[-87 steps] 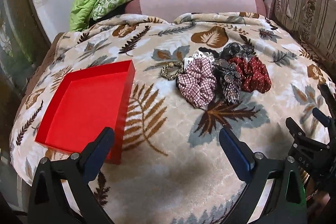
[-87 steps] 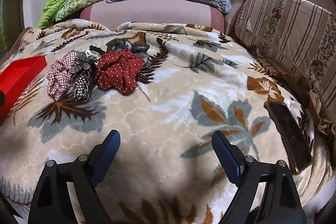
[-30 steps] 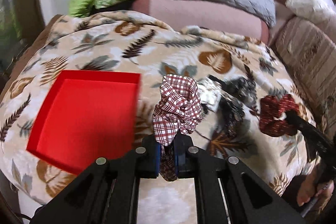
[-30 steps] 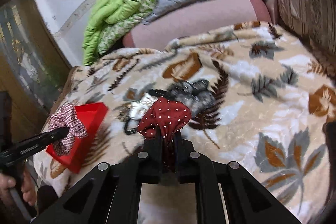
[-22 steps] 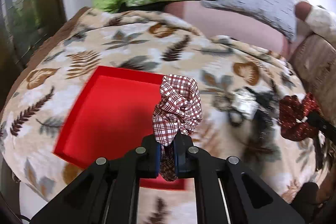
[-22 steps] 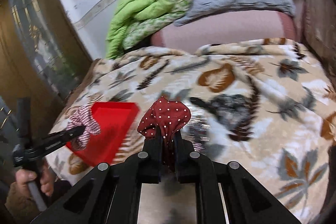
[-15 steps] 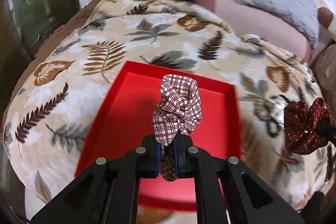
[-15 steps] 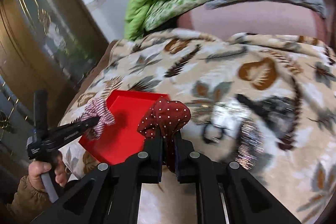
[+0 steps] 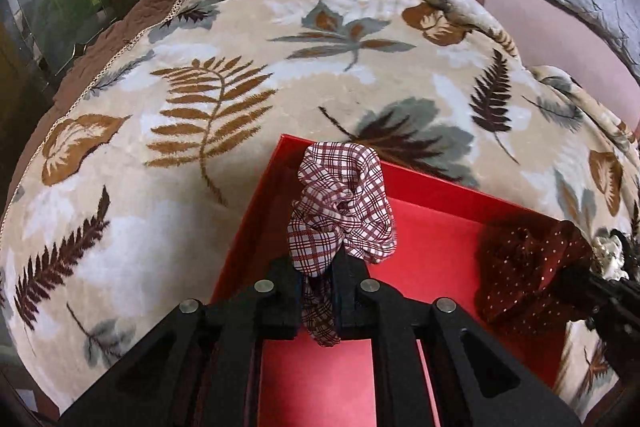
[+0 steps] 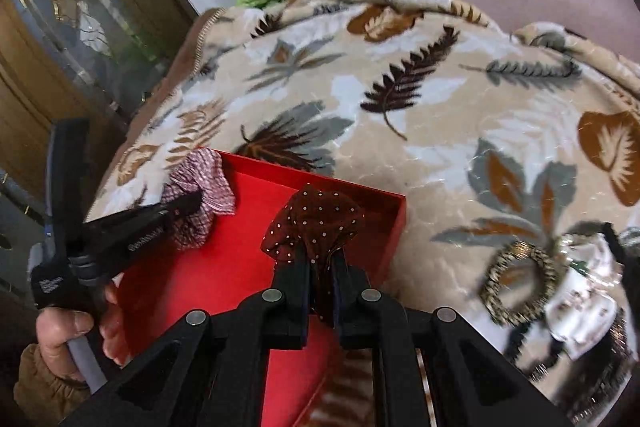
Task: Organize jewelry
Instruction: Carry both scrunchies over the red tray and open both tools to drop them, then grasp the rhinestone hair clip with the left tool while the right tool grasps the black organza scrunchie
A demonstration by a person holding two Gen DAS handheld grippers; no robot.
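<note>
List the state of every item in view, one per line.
Left claw: shut on the plaid fabric scrunchie, over the box.
Right claw: shut on the dark red polka-dot scrunchie, over the box.
Shallow red cardboard box: open, lidless.
Leopard-print hair tie: lying on the blanket.

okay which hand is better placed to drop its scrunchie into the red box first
Left, narrowly. The left tongs hold the plaid scrunchie well inside the red box; the right tongs hold the dotted scrunchie nearer its right wall.

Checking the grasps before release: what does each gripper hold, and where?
Left gripper: plaid scrunchie, pinched at its lower fold. Right gripper: dotted scrunchie, likewise.
</note>
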